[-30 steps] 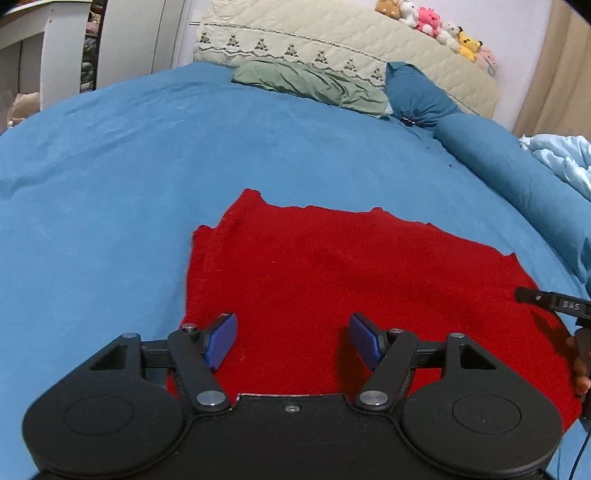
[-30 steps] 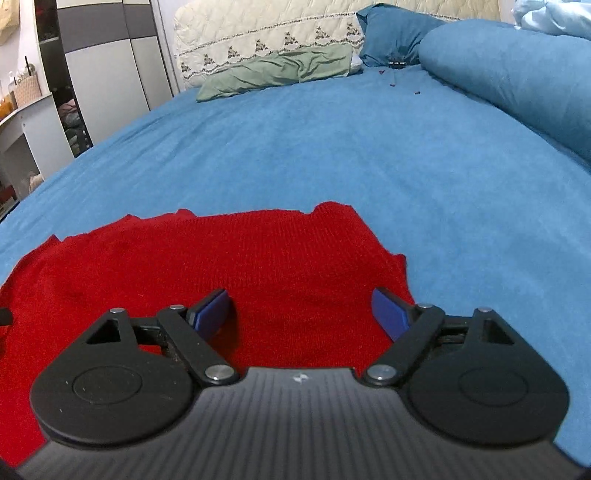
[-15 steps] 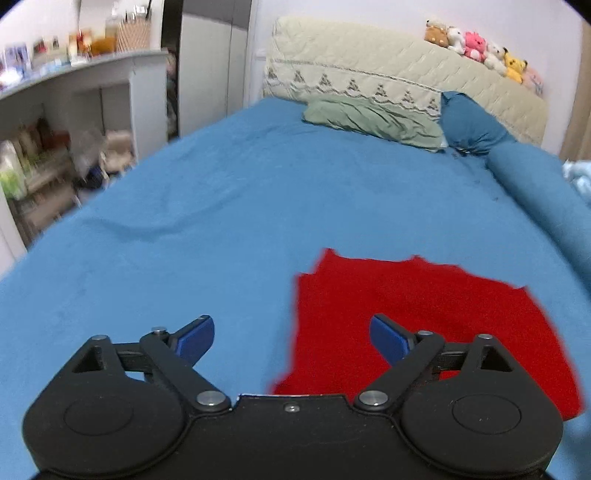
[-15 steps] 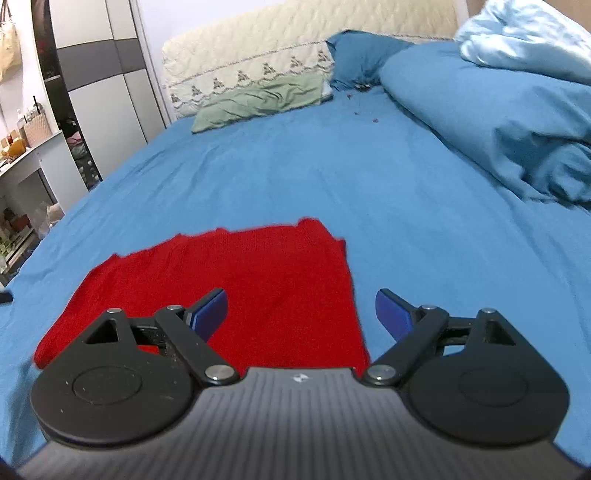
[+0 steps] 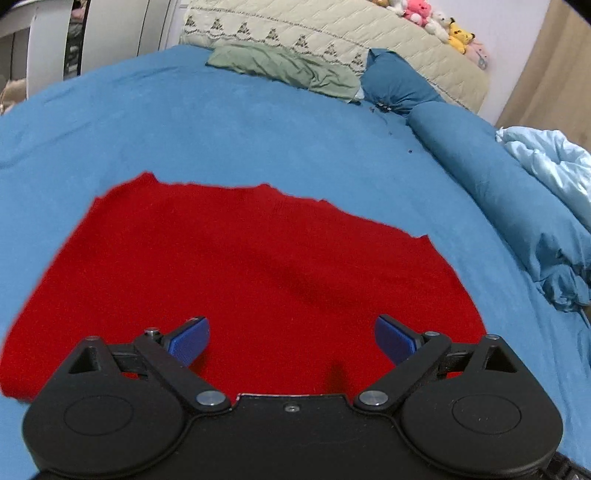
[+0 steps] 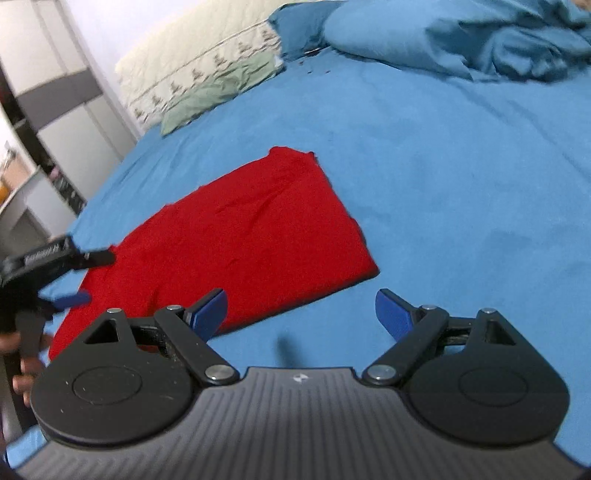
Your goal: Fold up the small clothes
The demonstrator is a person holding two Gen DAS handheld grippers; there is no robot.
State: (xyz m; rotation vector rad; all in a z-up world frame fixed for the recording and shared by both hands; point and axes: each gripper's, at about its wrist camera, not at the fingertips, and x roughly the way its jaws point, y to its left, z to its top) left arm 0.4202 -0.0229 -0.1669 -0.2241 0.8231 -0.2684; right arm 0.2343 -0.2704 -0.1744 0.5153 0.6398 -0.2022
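Observation:
A red knitted garment (image 5: pixel 243 266) lies flat and folded into a rectangle on the blue bedsheet (image 5: pixel 207 125). My left gripper (image 5: pixel 291 338) is open and empty, held just above the garment's near edge. In the right wrist view the garment (image 6: pixel 243 236) lies to the left and ahead. My right gripper (image 6: pixel 299 312) is open and empty above the sheet, off the garment's near right corner. The left gripper (image 6: pixel 70 277) shows at the left edge of that view, over the garment's left end.
A green pillow (image 5: pixel 284 68) and a beige quilted headboard (image 5: pixel 332 33) stand at the far end. A rolled blue duvet (image 5: pixel 517 206) runs along the right side, with a pale blue blanket (image 5: pixel 546 158) behind it. A wardrobe (image 6: pixel 66 122) stands left.
Both grippers, open throughout, rose and pulled back, then the left came down near the garment again. The right swung to the right, off the garment's corner. The garment lies unchanged.

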